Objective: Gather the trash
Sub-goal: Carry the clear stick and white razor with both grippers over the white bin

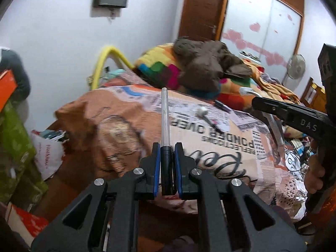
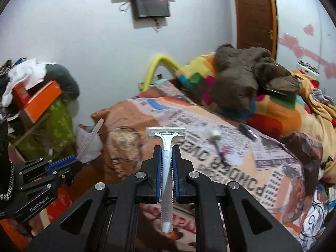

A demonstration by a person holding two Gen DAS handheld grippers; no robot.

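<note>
Your left gripper [image 1: 166, 147] pinches a pen [image 1: 164, 121] at centre frame, tip pointing up; your right gripper [image 2: 167, 150] clamps a disposable razor [image 2: 166, 147] by its handle, above the printed bedspread [image 2: 241, 168].

Pale wall [image 2: 84, 42], wooden door [image 1: 201, 10], cluttered bed [image 2: 210, 147], wall-mounted screen [image 2: 151, 4], standing fan [image 1: 296, 64].

Both grippers are black linkages with silver pivot screws and blue-padded fingers [image 1: 156, 163], one lettered "GenRobot.AI".
</note>
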